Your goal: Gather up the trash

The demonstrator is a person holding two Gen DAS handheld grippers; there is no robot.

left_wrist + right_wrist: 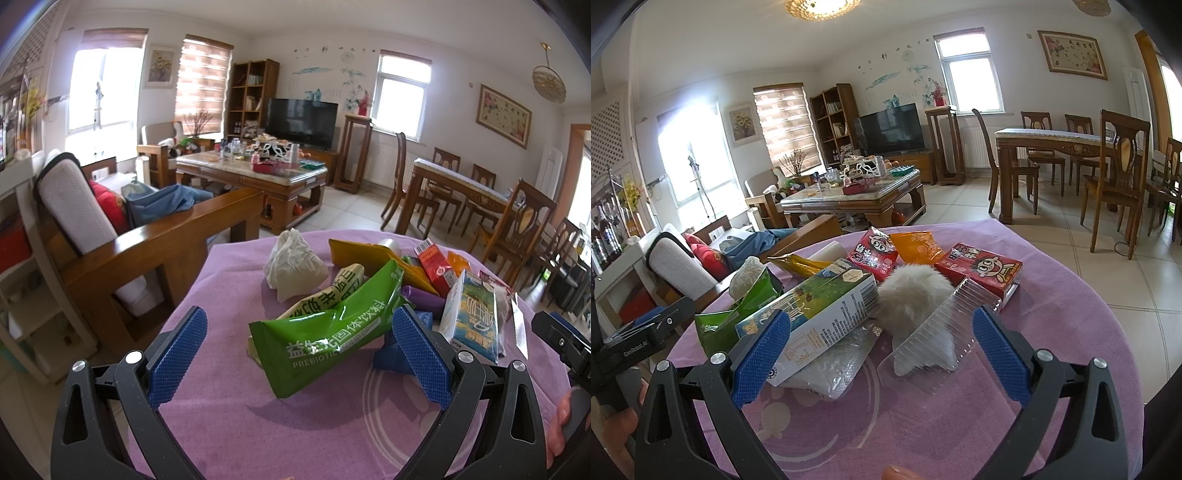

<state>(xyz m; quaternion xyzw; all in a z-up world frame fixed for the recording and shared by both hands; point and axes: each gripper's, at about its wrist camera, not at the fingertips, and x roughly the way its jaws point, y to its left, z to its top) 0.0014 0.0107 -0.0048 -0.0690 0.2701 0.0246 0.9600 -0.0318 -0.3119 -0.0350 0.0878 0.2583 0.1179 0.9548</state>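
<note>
Trash lies heaped on a purple tablecloth. In the left wrist view my left gripper stands open around the near end of a green prebiotic pouch, not touching it. Behind it lie a crumpled white tissue, a yellow wrapper, a red carton and a milk carton. My right gripper is open low over the cloth; the milk carton touches its left finger, and a clear ridged plastic tray and a white fluffy wad lie between the fingers.
A wooden sofa stands left of the table. Beyond are a cluttered coffee table, a TV, and a dining table with chairs at right. Red snack packs and an orange packet lie at the far side.
</note>
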